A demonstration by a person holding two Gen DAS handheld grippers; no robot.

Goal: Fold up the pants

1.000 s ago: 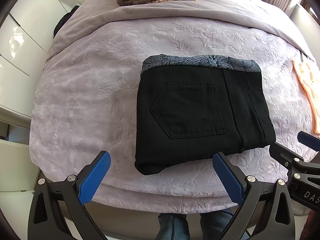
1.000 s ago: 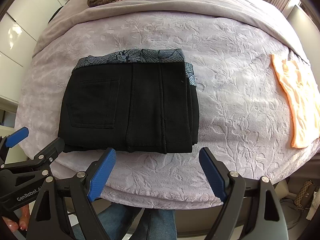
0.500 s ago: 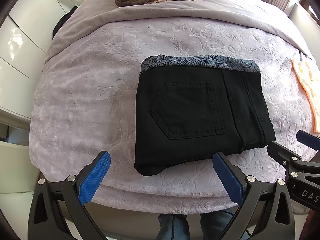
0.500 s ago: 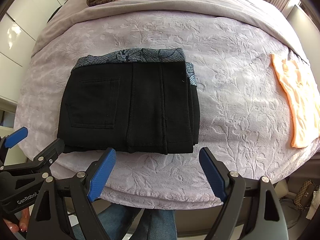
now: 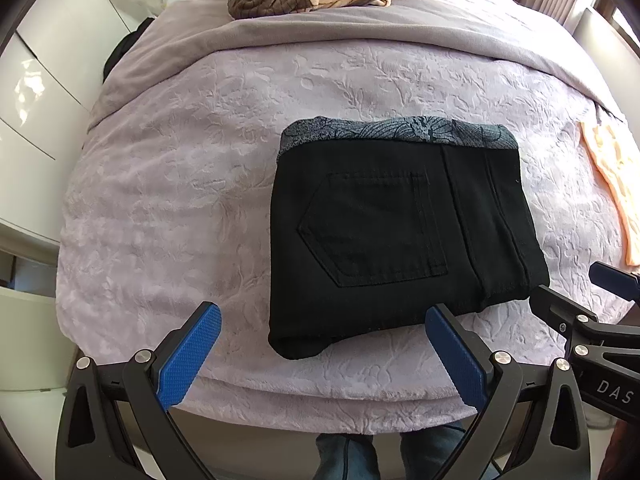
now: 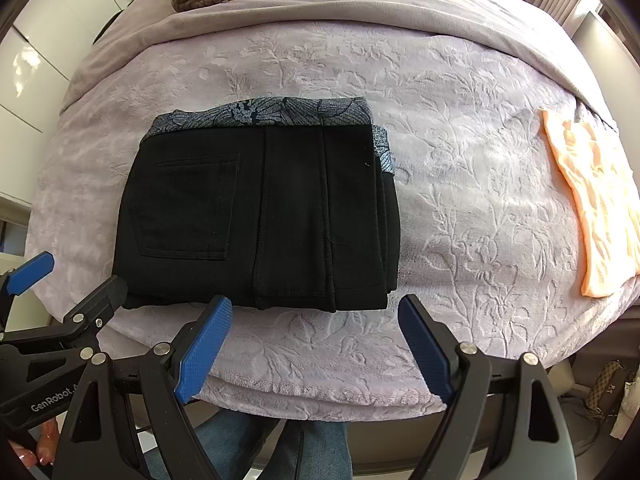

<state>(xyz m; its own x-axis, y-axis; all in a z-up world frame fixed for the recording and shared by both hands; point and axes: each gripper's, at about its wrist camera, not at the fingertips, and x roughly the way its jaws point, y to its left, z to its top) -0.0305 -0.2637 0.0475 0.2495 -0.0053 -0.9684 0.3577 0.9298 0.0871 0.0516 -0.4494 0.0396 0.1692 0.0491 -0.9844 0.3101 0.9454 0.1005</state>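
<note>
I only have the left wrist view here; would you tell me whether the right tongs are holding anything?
Observer: No, the right tongs stand open with nothing between them.
Operator: Thank you. How does the right-hand edge of the folded pants look?
Observer: On the pants, several layers are stacked along that edge.
Operator: Is anything sticking out there?
Observer: Yes, a bit of patterned lining peeks out at the upper right corner.

Pretty bright daylight in both views, probably coming in from the window side past the bed's (image 5: 168, 184) far right corner. White cabinet doors (image 5: 36, 92) at the left catch blown-out glare. Shadows are soft. Focus is sharp mid-frame, but heavy fisheye bulges the bed and the corners go black. The black pants (image 6: 256, 208) swallow most detail.
</note>
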